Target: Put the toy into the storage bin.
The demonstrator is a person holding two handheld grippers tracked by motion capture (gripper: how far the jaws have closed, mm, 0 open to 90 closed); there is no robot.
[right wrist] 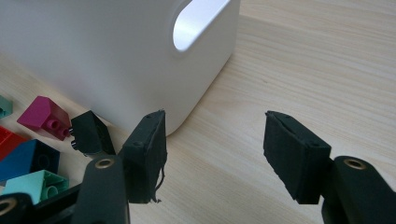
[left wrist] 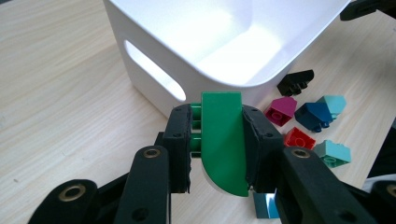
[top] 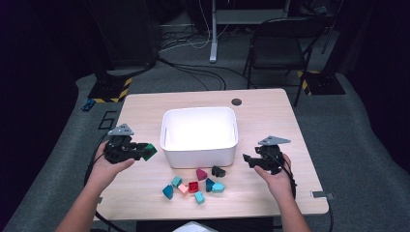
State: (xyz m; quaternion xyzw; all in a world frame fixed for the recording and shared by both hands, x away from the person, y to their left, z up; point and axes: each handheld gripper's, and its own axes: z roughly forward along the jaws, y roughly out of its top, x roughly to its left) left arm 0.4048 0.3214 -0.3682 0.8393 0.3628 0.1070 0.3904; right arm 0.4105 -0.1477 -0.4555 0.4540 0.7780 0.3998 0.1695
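My left gripper [top: 144, 152] [left wrist: 217, 144] is shut on a green brick [left wrist: 223, 140] [top: 150, 151] with one rounded end, held above the table just left of the white bin [top: 199, 151] [left wrist: 149, 51] [right wrist: 93, 56]. At the bin's right front corner, my right gripper [top: 247, 160] [right wrist: 215, 154] stands open near the tabletop with nothing between its fingers. Several loose bricks lie in front of the bin: a magenta one [top: 201, 174] [left wrist: 280, 111] [right wrist: 44, 116], a black one [top: 218, 170] [left wrist: 295, 82] [right wrist: 92, 134], a red one [top: 193, 186] [left wrist: 299, 138], dark blue [top: 209, 184] [left wrist: 314, 115] and teal ones [top: 218, 187] [left wrist: 332, 153].
The bin looks empty inside and has slot handles in its side walls. A dark round grommet [top: 236, 102] sits in the wooden table [top: 270, 121] behind the bin. Beyond the table stand a folding chair [top: 280, 43] and floor cables.
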